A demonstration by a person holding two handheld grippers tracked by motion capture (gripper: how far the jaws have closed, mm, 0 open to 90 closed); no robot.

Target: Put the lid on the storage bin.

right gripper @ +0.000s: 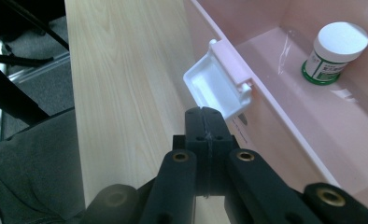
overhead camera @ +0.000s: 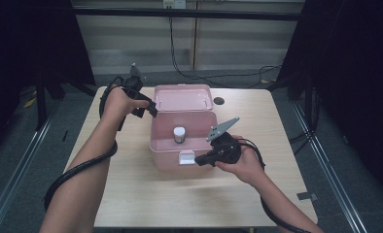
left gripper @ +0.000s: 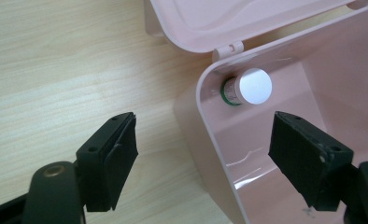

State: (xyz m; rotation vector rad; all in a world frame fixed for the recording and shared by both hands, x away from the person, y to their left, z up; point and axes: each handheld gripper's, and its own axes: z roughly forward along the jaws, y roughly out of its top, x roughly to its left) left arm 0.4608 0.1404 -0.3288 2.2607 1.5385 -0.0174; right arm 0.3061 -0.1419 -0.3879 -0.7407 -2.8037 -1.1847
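An open pink box [overhead camera: 155, 138] stands mid-table with its lid [overhead camera: 182, 98] tipped back. Inside stands a small bottle [overhead camera: 179, 134] with a white cap and a green label. My left gripper [overhead camera: 153, 110] is open at the box's rear left corner. In the left gripper view [left gripper: 203, 135] its jaws straddle the box wall [left gripper: 210, 140], one over the table and one inside, with the bottle [left gripper: 250, 87] just beyond. My right gripper [overhead camera: 198, 161] is shut on nothing at the box front. Its tips [right gripper: 204, 112] sit just below the white latch [right gripper: 217, 88], and the bottle [right gripper: 336, 49] is farther in.
The box rests on a light wooden table [overhead camera: 131, 194]. A dark round hole [overhead camera: 219, 101] lies behind the box on the right. Black cables trail from both grippers along the forearms. Floor rails and dark curtains flank the table.
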